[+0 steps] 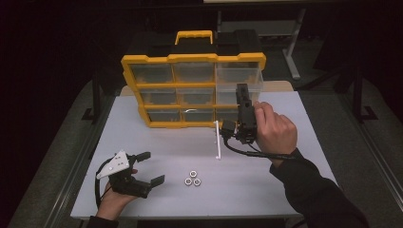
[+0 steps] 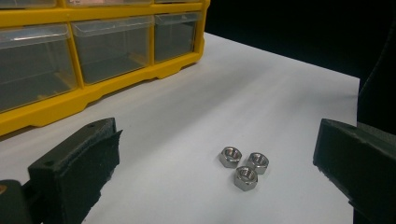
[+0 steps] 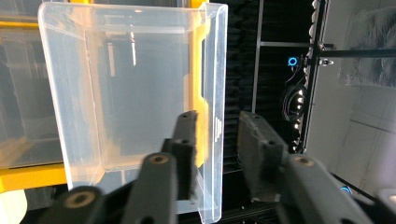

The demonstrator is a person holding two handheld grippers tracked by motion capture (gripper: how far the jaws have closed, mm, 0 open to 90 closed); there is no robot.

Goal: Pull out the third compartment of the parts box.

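Your R gripper (image 3: 217,154), jaws apart, straddles the drawer (image 3: 140,93) front; drawer pulled out toward you, empty. L gripper (image 1: 146,167) released.

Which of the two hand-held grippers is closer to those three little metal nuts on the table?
Left. The left gripper rests on the table just beside the three nuts, jaws open toward them. The right gripper is farther off, up at the yellow organizer, its jaws around a clear drawer's front.

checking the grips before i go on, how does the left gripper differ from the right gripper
Spread: the left gripper has its fingers wide apart; the right gripper has its fingers close together. Place: the left gripper sits low by three nuts; the right gripper is raised at the organizer. Between fingers: nothing on the left; the front wall of a clear drawer on the right. Both are hand-held and clamp nothing.
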